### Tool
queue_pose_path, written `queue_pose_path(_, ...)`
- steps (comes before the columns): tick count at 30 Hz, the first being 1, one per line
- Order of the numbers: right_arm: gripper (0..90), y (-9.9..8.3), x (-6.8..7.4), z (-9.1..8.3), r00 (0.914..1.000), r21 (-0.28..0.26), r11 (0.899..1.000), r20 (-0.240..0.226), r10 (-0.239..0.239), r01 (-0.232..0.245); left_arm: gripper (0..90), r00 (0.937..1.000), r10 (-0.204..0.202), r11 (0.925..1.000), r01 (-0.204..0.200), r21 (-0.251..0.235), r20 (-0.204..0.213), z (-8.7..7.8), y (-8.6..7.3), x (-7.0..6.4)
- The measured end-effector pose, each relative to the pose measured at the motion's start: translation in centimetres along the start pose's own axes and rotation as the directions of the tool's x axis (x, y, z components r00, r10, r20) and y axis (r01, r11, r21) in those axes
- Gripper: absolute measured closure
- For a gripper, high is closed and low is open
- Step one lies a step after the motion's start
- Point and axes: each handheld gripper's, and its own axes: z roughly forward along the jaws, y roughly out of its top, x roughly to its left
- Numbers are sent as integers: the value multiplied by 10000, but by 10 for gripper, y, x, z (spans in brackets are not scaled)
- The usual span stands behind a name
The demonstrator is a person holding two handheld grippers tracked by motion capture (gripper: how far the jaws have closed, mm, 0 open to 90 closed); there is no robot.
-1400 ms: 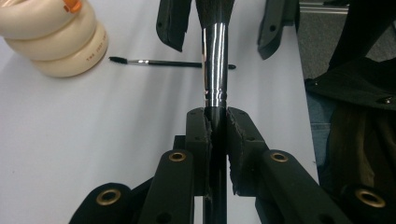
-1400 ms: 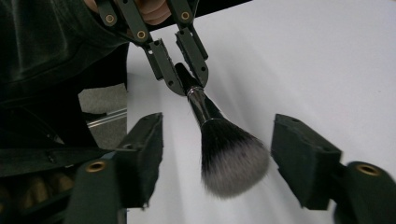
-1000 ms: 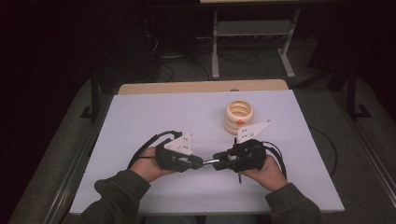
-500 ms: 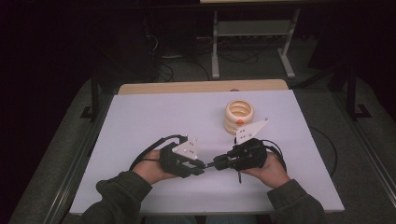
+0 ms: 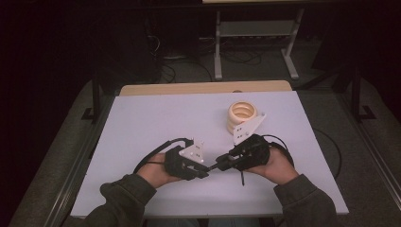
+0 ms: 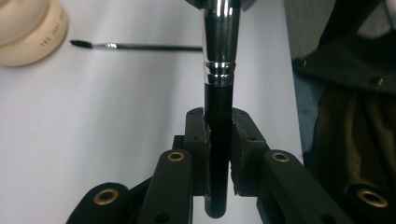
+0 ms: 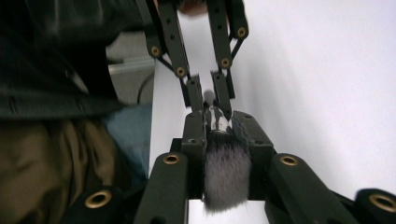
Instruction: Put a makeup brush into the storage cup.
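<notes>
Desk (image 5: 142, 142): white top, wooden strip along far edge. Cream ringed holder (image 5: 242, 115) stands right of centre toward the far side. Thin black-handled brush (image 6: 140, 45) lies flat on the desk just beside the holder, apart from it. Metal stand (image 5: 255, 42) on the floor beyond.

we identify this as a lab or recording bay. the white worktop (image 5: 142, 127) stands alone under direct light, and the surroundings are dark. loose cables (image 5: 184, 66) lie on the grey carpeted floor (image 5: 61, 142). a metal equipment stand (image 5: 255, 42) sits behind the worktop.
</notes>
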Motion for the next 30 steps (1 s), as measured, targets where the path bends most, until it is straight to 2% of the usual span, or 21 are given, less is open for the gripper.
queue_pose_path(1,557,-2,0,-2,9995,-440,9986,66,308,-305,786,10000,-89,9999,89,-127,17,-2,0,1)
queue_pose_path(2,541,-5,-1,-3,9980,-764,9953,169,615,-600,786,10000,-98,9995,98,-297,1,-3,-1,2)
queue_pose_path(4,501,-12,-3,-3,9955,-1174,9890,190,927,-899,787,9998,-187,9983,182,-562,-87,-5,-2,3)
queue_pose_path(7,501,-22,-5,0,9931,-1752,9784,229,1154,-1097,786,9987,-472,9956,454,-821,-197,-6,-2,5)
queue_pose_path(9,518,-27,-5,2,9911,-2179,9675,56,1331,-1286,787,9979,-564,9944,532,-912,-324,-6,-2,6)
queue_pose_path(11,537,-29,-5,4,9896,-2399,9611,109,1438,-1370,787,9974,-635,9934,598,-980,-351,-4,-1,7)
queue_pose_path(13,561,-29,-6,6,9888,-2487,9579,23,1490,-1438,787,9973,-623,9932,581,-1012,-397,-2,0,7)
queue_pose_path(19,742,-27,-6,6,9878,-2795,9484,-7,1555,-1495,787,9967,-709,9908,659,-1183,-386,2,2,7)
queue_pose_path(21,748,-28,-7,5,9871,-2868,9451,-115,1600,-1565,785,9970,-688,9914,645,-1140,-344,3,2,7)
queue_pose_path(24,753,-27,-7,6,9882,-2578,9544,-124,1527,-1507,765,9966,-678,9922,626,-1074,-458,5,2,6)
queue_pose_path(26,754,-26,-7,6,9885,-2417,9588,-140,1506,-1495,718,9958,-763,9917,705,-1077,-509,5,1,6)
queue_pose_path(30,755,-25,-8,4,9889,-1994,9692,59,1487,-1445,683,9953,-808,9906,742,-1150,-536,2,0,6)
